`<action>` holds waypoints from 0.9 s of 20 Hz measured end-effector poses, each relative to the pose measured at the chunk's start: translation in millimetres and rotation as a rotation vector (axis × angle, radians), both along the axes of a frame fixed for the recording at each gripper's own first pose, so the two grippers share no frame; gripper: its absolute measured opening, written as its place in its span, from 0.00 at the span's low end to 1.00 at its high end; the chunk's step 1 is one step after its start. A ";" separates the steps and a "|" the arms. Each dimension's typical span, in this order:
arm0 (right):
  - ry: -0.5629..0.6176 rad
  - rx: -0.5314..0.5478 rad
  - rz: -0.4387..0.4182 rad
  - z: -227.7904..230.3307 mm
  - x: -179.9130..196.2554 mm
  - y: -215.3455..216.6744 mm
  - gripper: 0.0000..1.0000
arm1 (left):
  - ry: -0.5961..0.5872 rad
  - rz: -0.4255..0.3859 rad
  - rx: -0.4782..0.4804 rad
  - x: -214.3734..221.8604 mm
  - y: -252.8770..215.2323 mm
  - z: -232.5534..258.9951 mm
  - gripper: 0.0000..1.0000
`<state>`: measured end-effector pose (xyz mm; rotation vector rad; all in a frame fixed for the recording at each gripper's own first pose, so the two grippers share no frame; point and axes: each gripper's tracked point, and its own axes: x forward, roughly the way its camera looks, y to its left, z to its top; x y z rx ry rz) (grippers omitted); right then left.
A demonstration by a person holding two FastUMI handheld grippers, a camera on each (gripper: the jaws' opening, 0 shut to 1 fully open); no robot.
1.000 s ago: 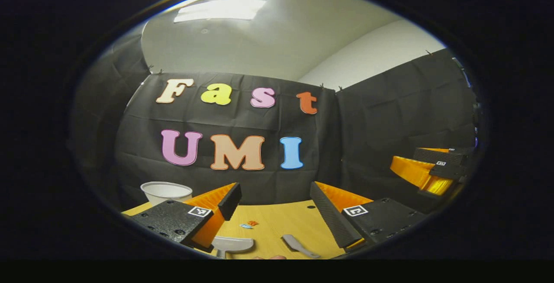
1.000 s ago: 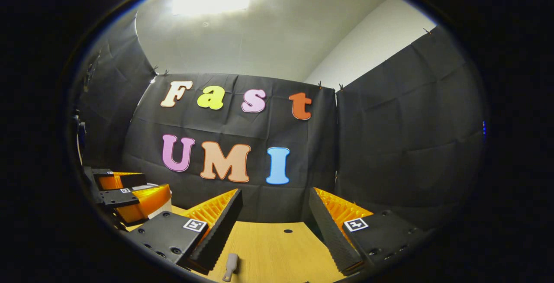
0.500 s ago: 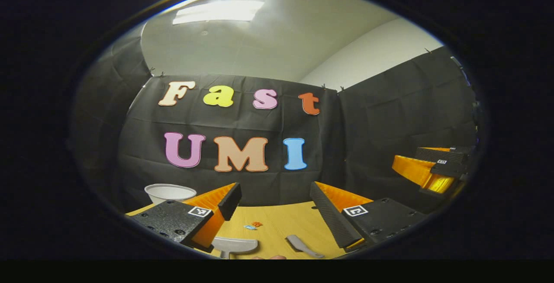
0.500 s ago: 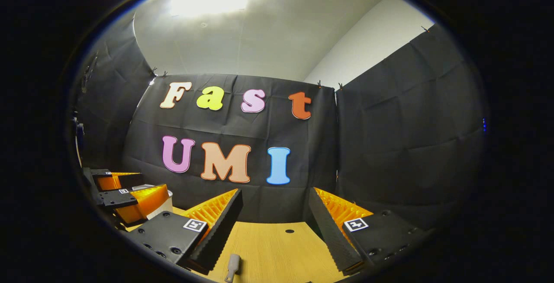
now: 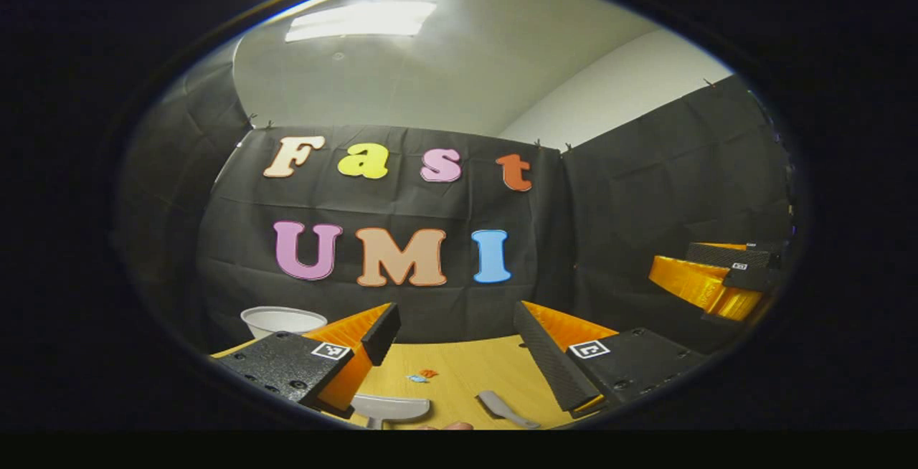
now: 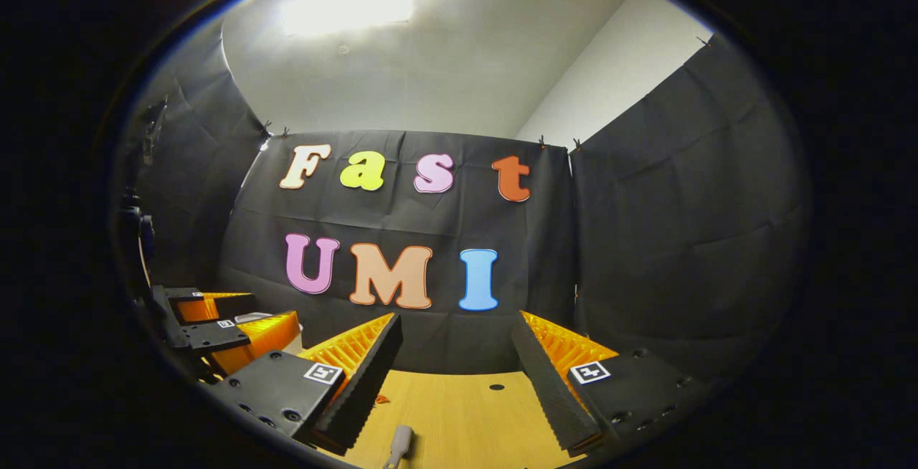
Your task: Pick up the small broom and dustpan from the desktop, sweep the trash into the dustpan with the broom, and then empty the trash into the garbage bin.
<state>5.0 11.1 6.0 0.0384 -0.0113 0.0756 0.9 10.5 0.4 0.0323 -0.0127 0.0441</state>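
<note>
In the left gripper view, my left gripper [image 5: 457,325] is open above the wooden desktop [image 5: 473,368], holding nothing. Below and between its fingers lie a grey dustpan [image 5: 391,407], a grey broom handle [image 5: 505,410] and small bits of coloured trash [image 5: 423,376]. The white garbage bin [image 5: 281,320] stands at the back left. My right gripper [image 6: 455,333] is also open and holds nothing. Low between its fingers, the end of the broom handle [image 6: 398,446] shows at the bottom edge, with a scrap of trash [image 6: 382,400] beside the left finger.
Black cloth walls close the booth behind and to the right. The other gripper [image 5: 717,279] hovers at the far right of the left gripper view. In the right gripper view, the left one [image 6: 222,322] sits at the far left. A small hole [image 6: 496,387] marks the desktop.
Both grippers have shifted slightly. In the right gripper view the broom handle has slid right and a trash scrap has come into sight. Both grippers remain open and have grasped nothing.
</note>
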 end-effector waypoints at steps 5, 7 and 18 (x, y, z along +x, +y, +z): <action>-0.006 0.051 0.034 2.0 -0.2 5.3 0.99 | 0.014 0.027 0.011 1.7 3.3 -4.1 0.95; -0.054 0.079 0.065 14.1 -2.3 7.7 0.99 | 0.007 0.037 0.017 -0.3 3.9 -2.3 0.95; -0.060 -0.002 0.166 -3.5 17.4 12.9 0.99 | 0.006 0.146 0.016 -10.2 21.0 -8.7 0.95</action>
